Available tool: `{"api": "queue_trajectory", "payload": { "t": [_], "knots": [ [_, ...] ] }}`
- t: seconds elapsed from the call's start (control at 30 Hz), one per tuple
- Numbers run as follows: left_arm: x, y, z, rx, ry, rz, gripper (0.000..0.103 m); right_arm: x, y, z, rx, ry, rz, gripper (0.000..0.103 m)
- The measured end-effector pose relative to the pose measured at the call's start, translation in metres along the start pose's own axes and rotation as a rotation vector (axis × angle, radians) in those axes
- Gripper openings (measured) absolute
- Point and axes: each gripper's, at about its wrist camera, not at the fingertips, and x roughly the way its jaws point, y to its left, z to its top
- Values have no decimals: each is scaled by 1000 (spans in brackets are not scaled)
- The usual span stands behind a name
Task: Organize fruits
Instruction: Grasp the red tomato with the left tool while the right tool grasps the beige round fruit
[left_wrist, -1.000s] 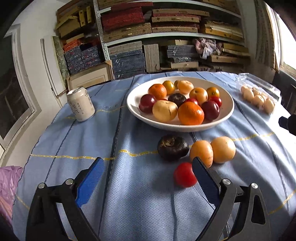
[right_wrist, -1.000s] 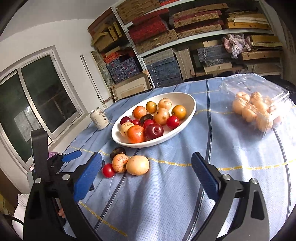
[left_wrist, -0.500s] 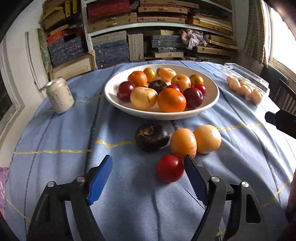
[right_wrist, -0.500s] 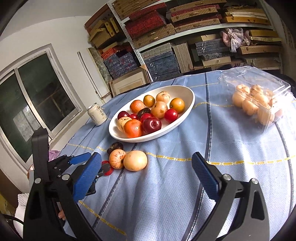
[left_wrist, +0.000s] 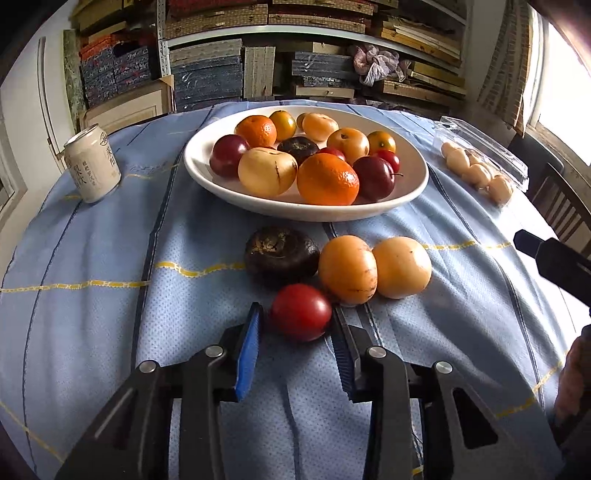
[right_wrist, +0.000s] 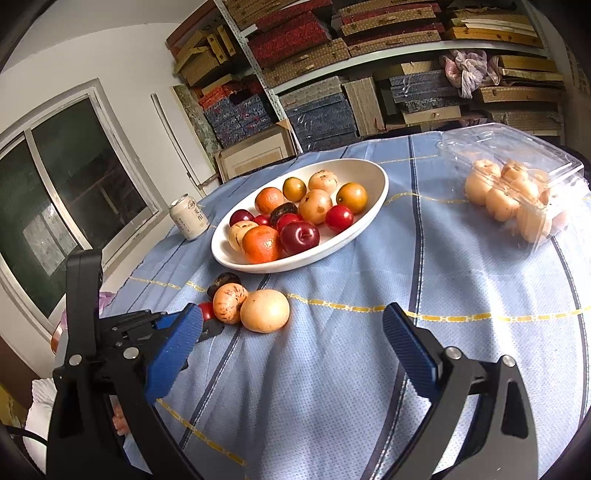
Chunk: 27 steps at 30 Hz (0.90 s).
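The left claw (left_wrist: 297, 323) is low over the surface (left_wrist: 92, 258), which is covered by a light blue cloth. Its two blue pads stand on both sides of a small red fruit (left_wrist: 301, 312), very close to it, but I cannot tell if they already press it. Just behind this fruit lie a dark brown fruit (left_wrist: 282, 253) and two pale orange fruits (left_wrist: 348, 269) that touch each other.

The right claw (right_wrist: 291, 332) is spread wide and holds nothing above the cloth.

Farther back stands a white oval bowl (left_wrist: 413, 184) with oranges, red plums and yellow fruits. Left of it is a white drink can (left_wrist: 92, 164) with printed Chinese characters, too small to read surely. At the right is a clear plastic box (right_wrist: 517, 166) of pale round fruits.
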Motion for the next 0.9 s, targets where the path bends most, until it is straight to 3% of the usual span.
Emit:
{"api": "queue_trajectory", "payload": {
  "t": [0.23, 0.33, 0.43, 0.5, 0.53, 0.67, 0.77, 0.9],
  "knots": [
    [1, 3, 3, -7, -1, -6, 37, 13, 6, -4, -39, 56, -7, 96],
    [-1, 3, 3, -7, -11, -18, 31, 14, 14, -6, -78, 65, -12, 96],
    [-12, 3, 2, 2, -62, 25, 31, 15, 21, -7, -119, 72, -25, 95],
    [-21, 7, 4, -4, -90, 32, 31, 18, 28, -7, -164, 81, -43, 88],
    [-24, 10, 4, -16, -98, 26, 31, 22, 32, -6, -198, 98, -55, 79],
    [-32, 21, 5, -50, -109, 29, 31, 52, 48, -4, -326, 207, -75, 59],
    [-34, 25, 5, -63, -103, 16, 31, 68, 50, -1, -358, 251, -73, 57],
    [-33, 22, 3, -50, -98, 12, 31, 77, 54, 5, -374, 242, -72, 57]
  ]
}}
